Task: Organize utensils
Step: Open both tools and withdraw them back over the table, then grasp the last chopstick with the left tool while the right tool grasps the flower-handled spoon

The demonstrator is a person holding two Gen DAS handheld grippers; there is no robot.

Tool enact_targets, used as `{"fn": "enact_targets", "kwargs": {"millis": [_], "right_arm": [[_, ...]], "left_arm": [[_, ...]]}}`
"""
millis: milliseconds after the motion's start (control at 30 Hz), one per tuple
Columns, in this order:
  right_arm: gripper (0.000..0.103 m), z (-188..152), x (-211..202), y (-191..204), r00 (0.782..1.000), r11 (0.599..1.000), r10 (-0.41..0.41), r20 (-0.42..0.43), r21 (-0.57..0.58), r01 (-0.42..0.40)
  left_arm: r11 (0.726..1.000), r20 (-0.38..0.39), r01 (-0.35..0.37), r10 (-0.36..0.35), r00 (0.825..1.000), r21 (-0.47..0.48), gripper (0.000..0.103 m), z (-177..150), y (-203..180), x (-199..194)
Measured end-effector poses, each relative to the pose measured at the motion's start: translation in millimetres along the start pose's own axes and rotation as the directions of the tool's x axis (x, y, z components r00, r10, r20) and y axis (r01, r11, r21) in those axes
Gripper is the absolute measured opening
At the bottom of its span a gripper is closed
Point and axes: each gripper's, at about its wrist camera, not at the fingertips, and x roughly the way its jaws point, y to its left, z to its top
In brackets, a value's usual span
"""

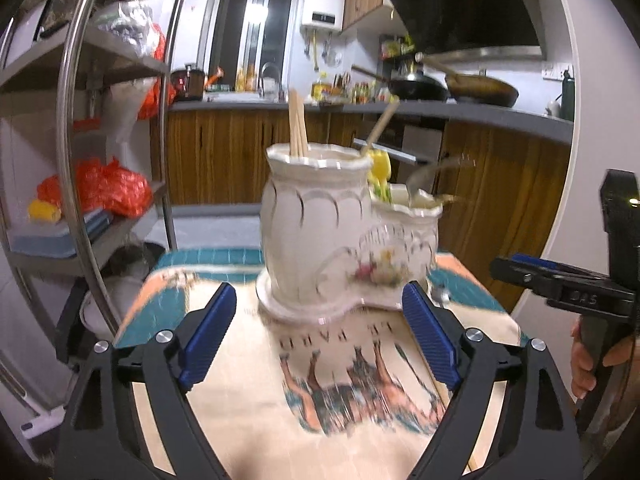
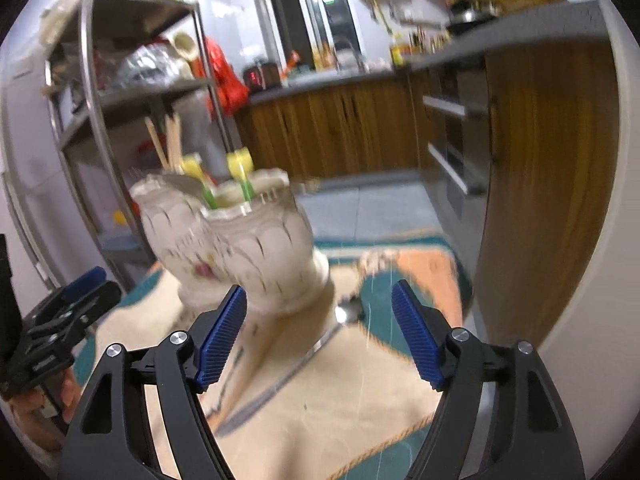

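Both my left gripper [image 1: 318,338] and right gripper [image 2: 320,330] stand wide apart, holding nothing; the spoon [image 2: 344,316] lies on the cloth [image 2: 320,400] just beside the ceramic holder [image 2: 240,240]; I'd come in low across its handle, right gripper first

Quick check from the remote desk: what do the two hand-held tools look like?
Both match: the left tool and right tool have black cut-out frames, silver round pivot screws and ribbed blue pads. The right tool's black handle shows white markings too blurred to read.
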Motion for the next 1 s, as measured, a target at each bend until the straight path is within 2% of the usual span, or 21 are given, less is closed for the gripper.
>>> {"fn": "enact_targets", "kwargs": {"millis": [33,100,167,233,367,467,633,733,867,1000], "right_arm": [[0.076,-2,6,1,0.999,1.000,-0.009,-0.035,-0.003,0.009],[0.076,-7,18,4,0.993,0.999,-0.028,-0.114,-0.020,0.026],[0.076,-13,34,6,0.979,0.999,-0.044,-0.197,-0.037,0.037],[0.076,-17,41,8,0.973,0.998,-0.056,-0.225,-0.049,0.046],[0.075,-13,47,17,0.969,0.994,-0.096,-0.229,-0.082,0.079],[0.061,-14,53,25,0.961,0.989,-0.118,-0.248,-0.119,0.091],[0.045,-20,67,41,0.943,0.971,-0.171,-0.286,-0.210,0.112],[0.038,-20,66,46,0.943,0.966,-0.169,-0.286,-0.238,0.101],[0.017,-22,61,46,0.944,0.961,-0.160,-0.290,-0.265,0.081],[0.013,-29,48,40,0.949,0.950,-0.138,-0.284,-0.310,0.045]], "left_arm": [[1.000,-0.011,0.003,-0.003,1.000,0.000,0.086,-1,0,1],[1.000,-0.041,0.018,-0.018,0.999,0.011,0.096,-5,-2,5],[0.999,-0.070,0.025,-0.022,0.997,0.041,0.097,-11,-6,12],[0.998,-0.096,0.025,-0.019,0.995,0.063,0.097,-14,-9,17],[0.997,-0.112,0.054,-0.048,0.992,0.050,0.097,-15,-9,22],[0.997,-0.120,0.064,-0.058,0.991,0.044,0.097,-15,-9,24],[0.997,-0.115,0.066,-0.060,0.992,0.045,0.097,-14,-7,24],[0.997,-0.115,0.062,-0.055,0.992,0.053,0.097,-14,-8,24],[0.996,-0.113,0.057,-0.048,0.992,0.072,0.097,-15,-14,22],[0.994,-0.133,0.068,-0.057,0.989,0.082,0.097,-15,-24,23]]}}
